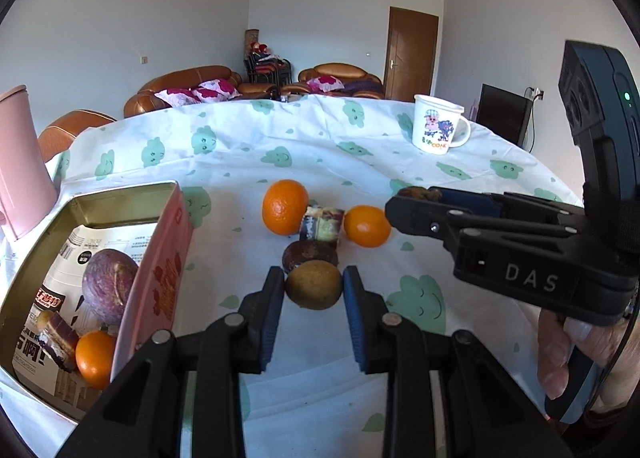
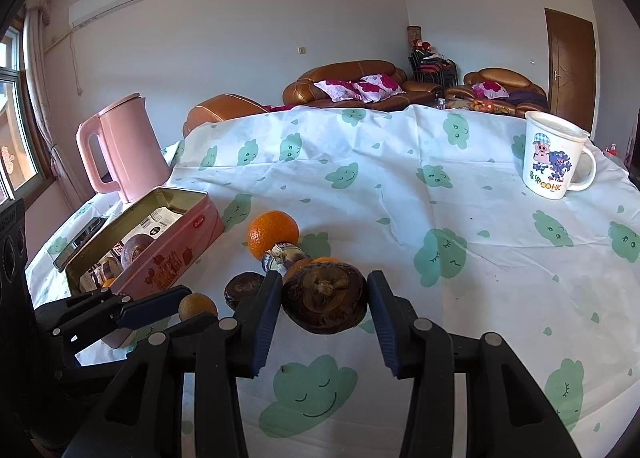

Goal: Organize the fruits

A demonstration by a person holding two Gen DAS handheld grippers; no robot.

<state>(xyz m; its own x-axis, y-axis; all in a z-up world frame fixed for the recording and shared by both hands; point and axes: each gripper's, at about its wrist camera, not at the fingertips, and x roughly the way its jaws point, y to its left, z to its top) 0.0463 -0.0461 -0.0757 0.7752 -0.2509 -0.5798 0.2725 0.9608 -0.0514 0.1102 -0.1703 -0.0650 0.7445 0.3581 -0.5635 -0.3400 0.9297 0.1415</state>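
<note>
The left gripper (image 1: pixel 314 290) is squeezing the small, hard, round fruit (image 1: pixel 314 285) by its sides, while the right gripper (image 2: pixel 324 304) is holding a soft, wrinkly brown fruit (image 2: pixel 325 297).

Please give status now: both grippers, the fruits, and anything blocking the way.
Left gripper shut on greenish-brown fruit. Right gripper shut on dark wrinkled fruit. Pink tin open at left, path clear.

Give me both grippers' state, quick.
Left gripper: shut on the kiwi, fingers pressing both its sides.
Right gripper: shut on the dark fruit.
</note>
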